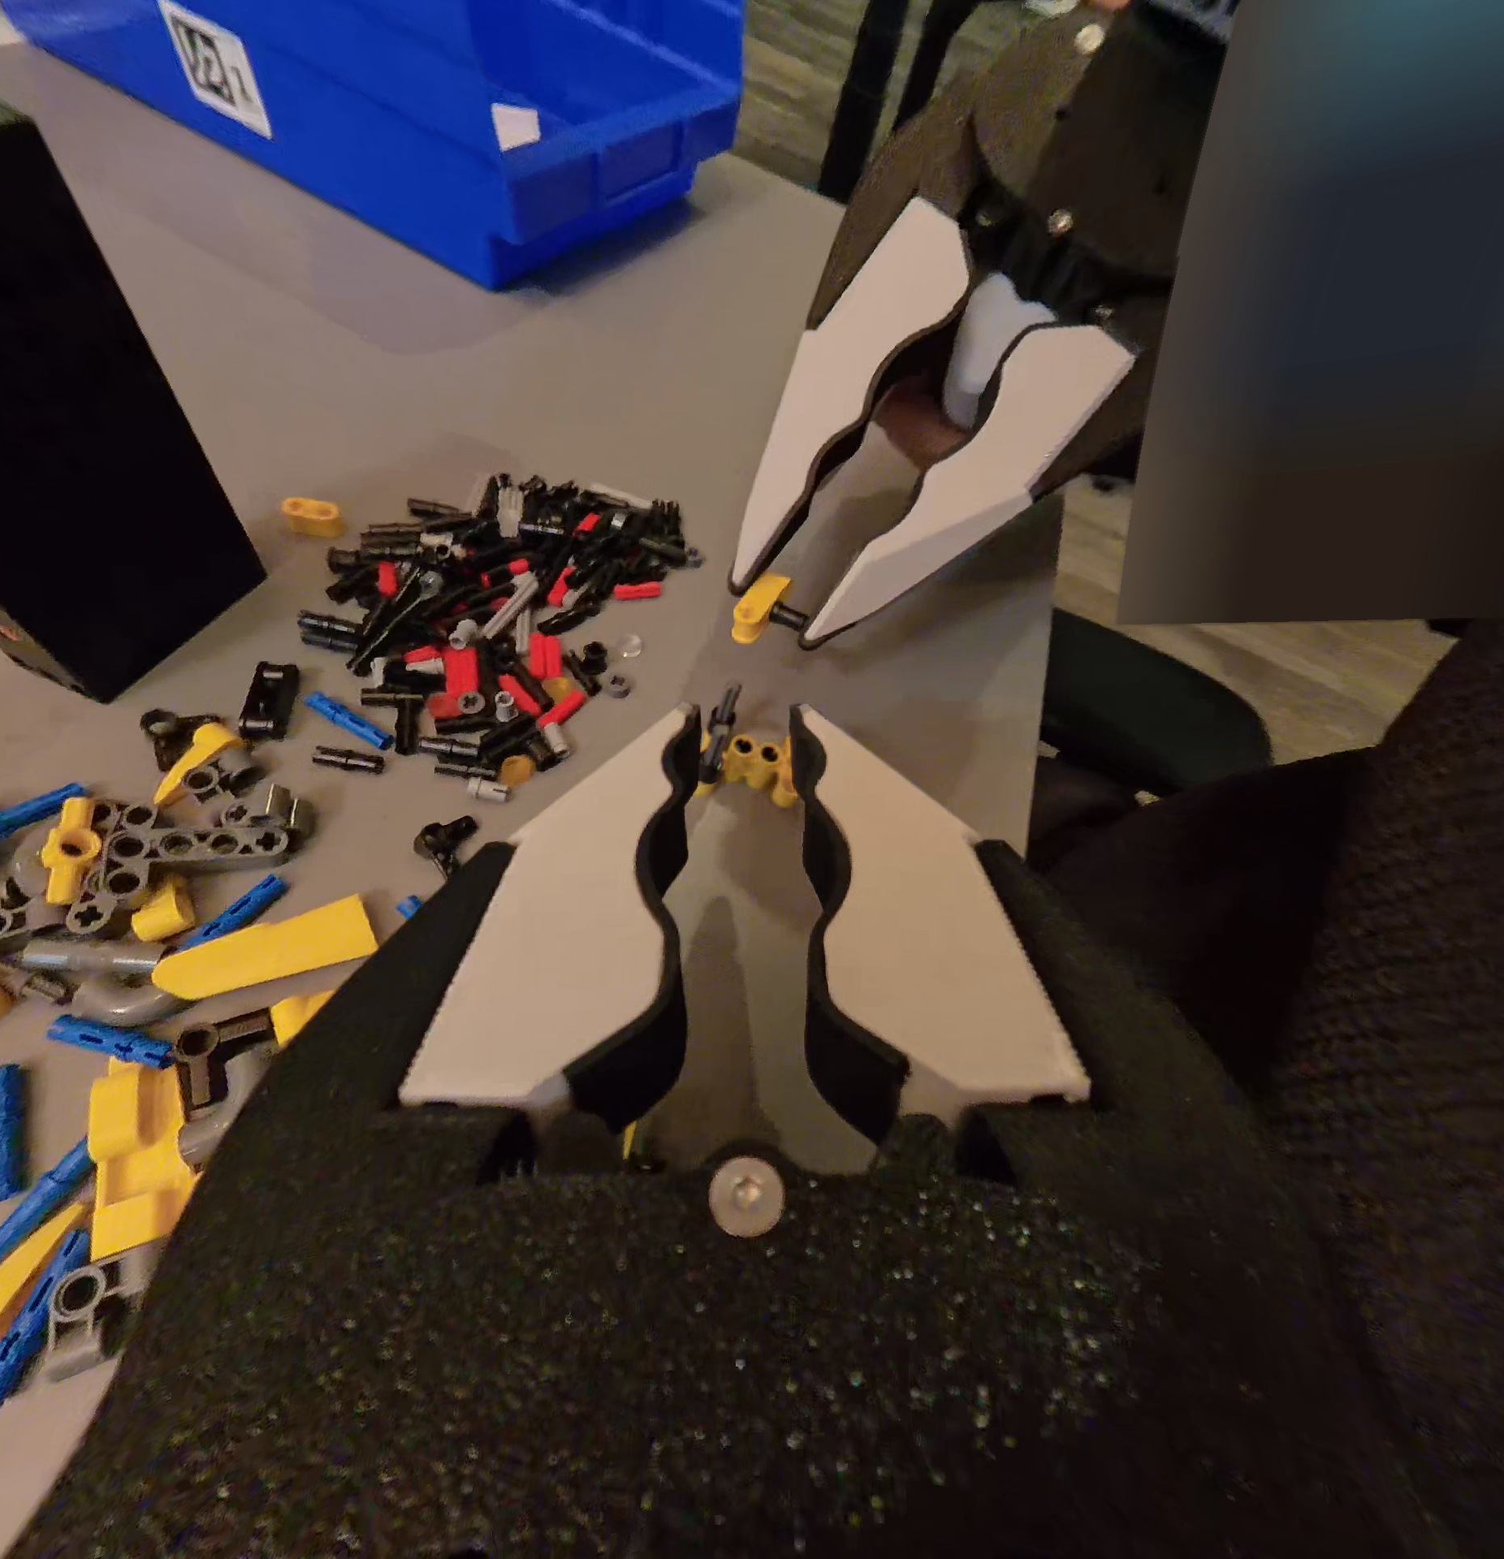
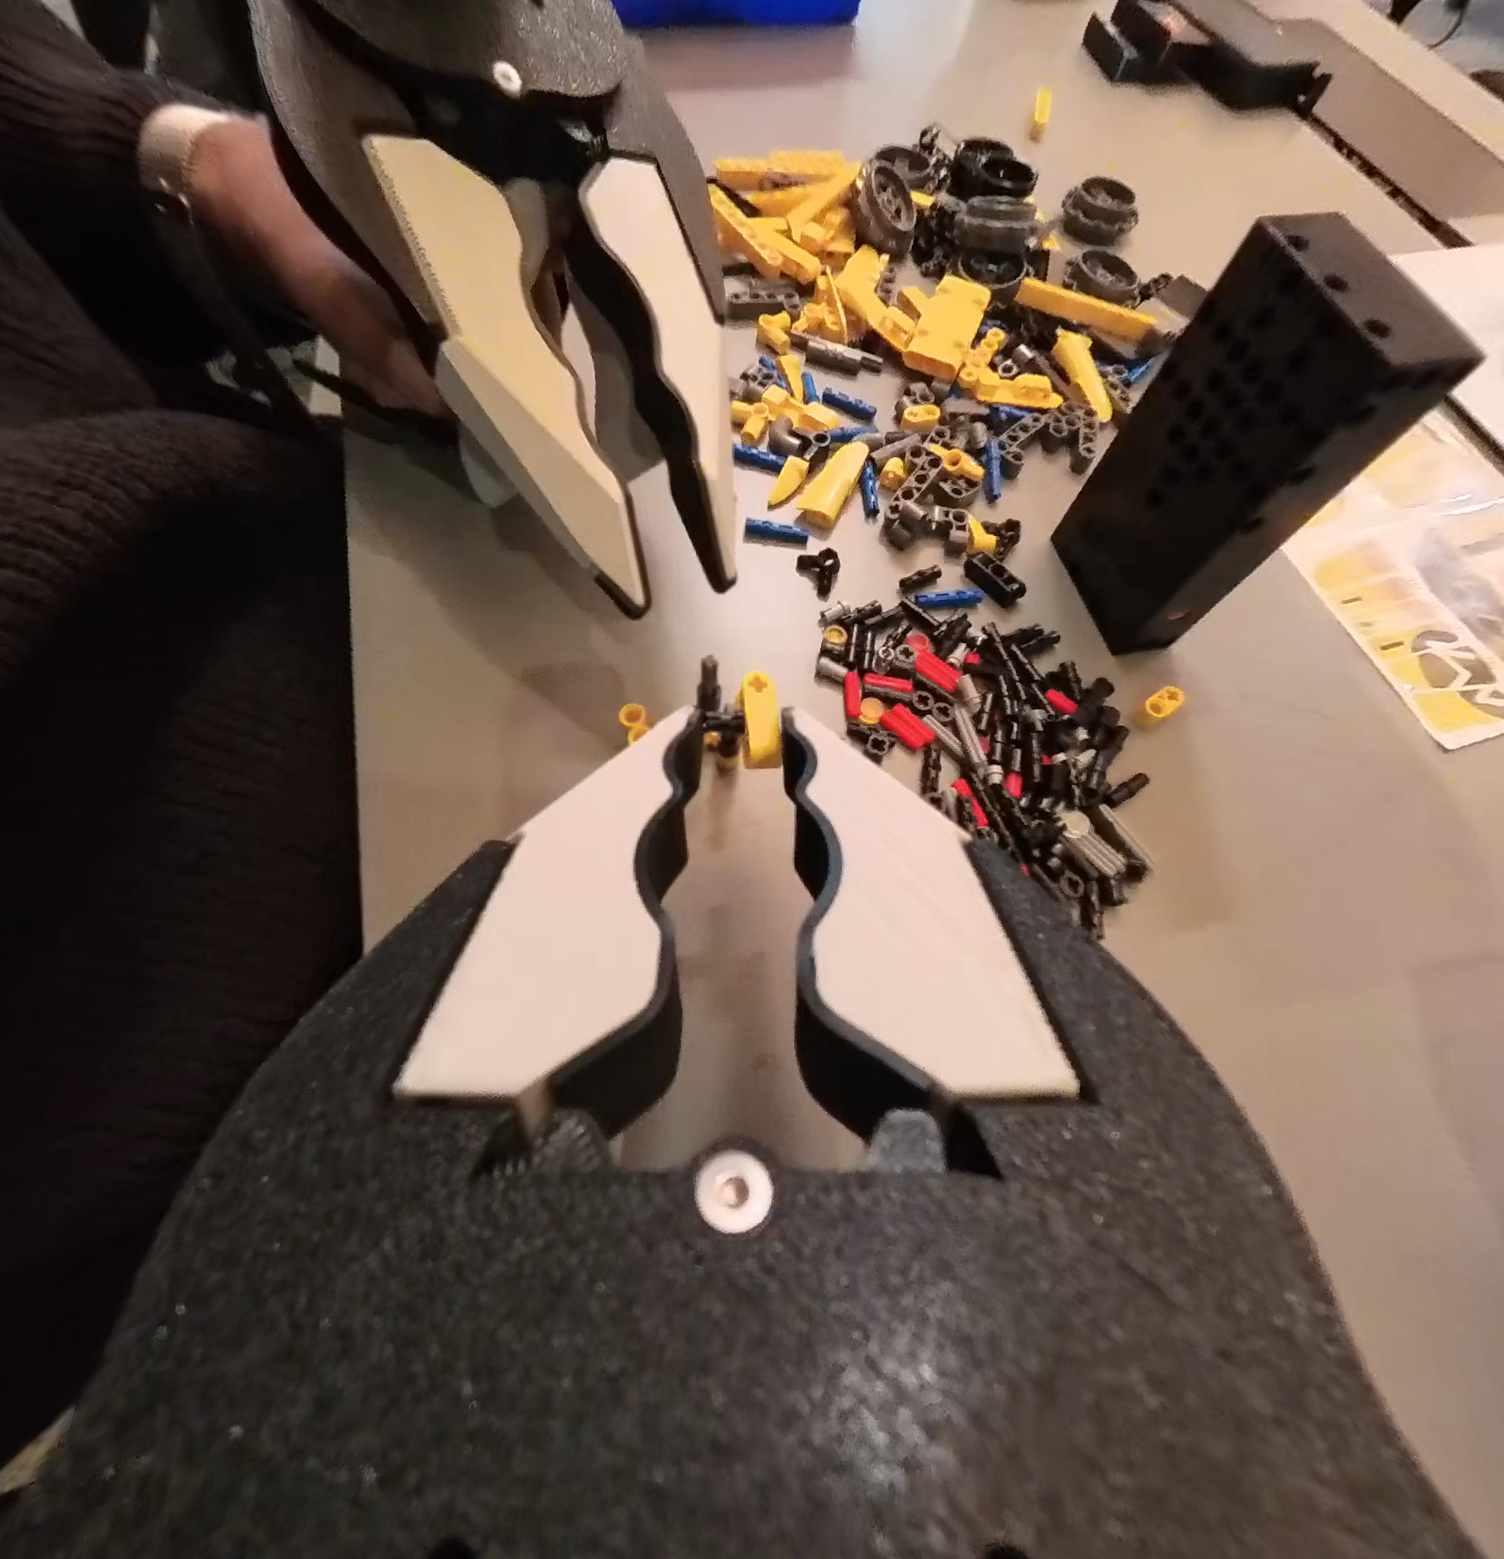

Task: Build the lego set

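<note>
My right gripper [image 2: 740,717] is shut on a small yellow link with a black pin [image 2: 760,719] stuck in its side, held just above the grey table [image 2: 512,675]. It also shows in the left wrist view [image 1: 772,609], with the yellow link [image 1: 759,609] at its tips. My left gripper [image 1: 746,717] is open and empty, close to the table. Seen between its tips, a small yellow two-hole piece [image 1: 753,757] and a black pin [image 1: 723,721] lie on the table. The left gripper also shows in the right wrist view [image 2: 681,592], with nothing between its fingers.
A pile of black, red and grey pins [image 1: 495,616] lies to the left of both grippers. Yellow, blue and grey beams [image 2: 926,371] and black wheels [image 2: 985,202] lie beyond. A black box [image 2: 1238,439], a blue bin [image 1: 479,126] and a printed sheet [image 2: 1424,590] stand around. The table edge [image 1: 1044,675] is near. The tips of both grippers are at nearly the same place.
</note>
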